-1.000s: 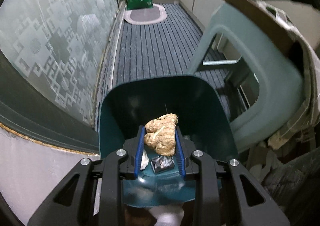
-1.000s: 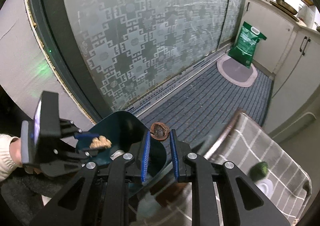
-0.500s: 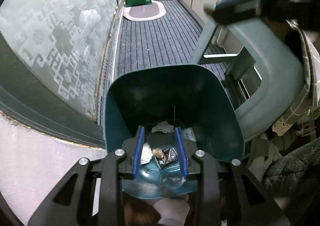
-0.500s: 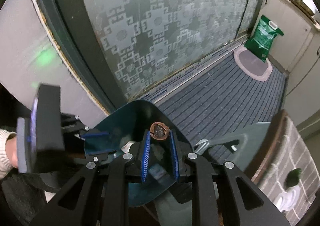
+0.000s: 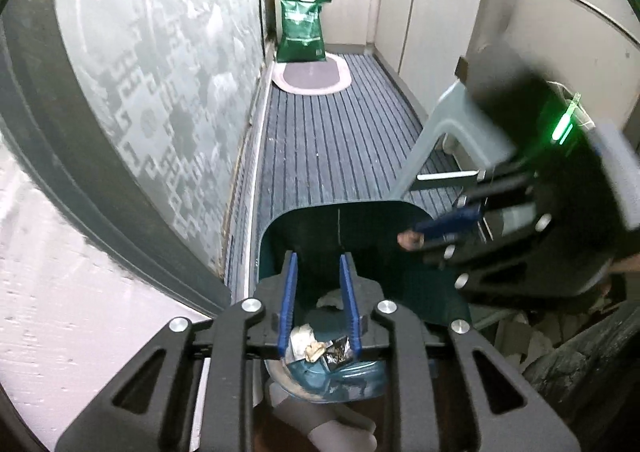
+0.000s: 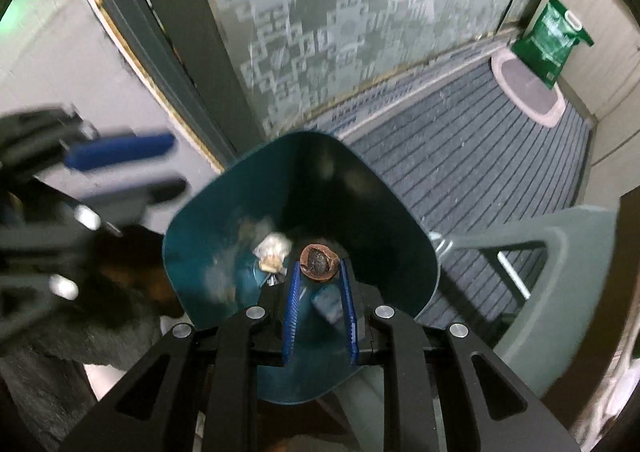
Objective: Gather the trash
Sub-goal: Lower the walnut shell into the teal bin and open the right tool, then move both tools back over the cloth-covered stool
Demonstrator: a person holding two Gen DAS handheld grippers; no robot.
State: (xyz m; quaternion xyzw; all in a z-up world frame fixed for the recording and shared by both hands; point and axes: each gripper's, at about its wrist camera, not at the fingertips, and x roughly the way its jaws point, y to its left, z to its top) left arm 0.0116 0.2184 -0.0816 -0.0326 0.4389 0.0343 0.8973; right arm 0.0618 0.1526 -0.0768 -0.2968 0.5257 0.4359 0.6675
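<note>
A teal bin [image 5: 340, 208] stands below both grippers, with crumpled wrappers [image 5: 316, 348] at its bottom. My left gripper [image 5: 317, 258] hovers over the bin's near side; its jaws are closing with nothing between them, and a gap still shows. The right gripper [image 6: 319, 267] points down into the bin [image 6: 320, 171], shut on a round brown nut shell [image 6: 319, 260]. A tan paper wad [image 6: 272, 250] lies inside, left of the shell. The left wrist view shows the right gripper [image 5: 434, 230] blurred at the bin's right rim, holding the shell [image 5: 410, 240]. The left gripper [image 6: 120, 167] is a blur at left.
A grey-green plastic stool [image 5: 452, 131] stands right of the bin, against white cabinets [image 5: 432, 11]. A frosted glass door [image 5: 160, 71] runs along the left. Striped floor matting [image 5: 332, 155] leads to an oval mat [image 5: 312, 73] and a green bag [image 5: 302, 29].
The left gripper let the tan paper wad fall into the bin, then rose and narrowed its jaws. The right gripper came down over the bin, still holding the nut shell.
</note>
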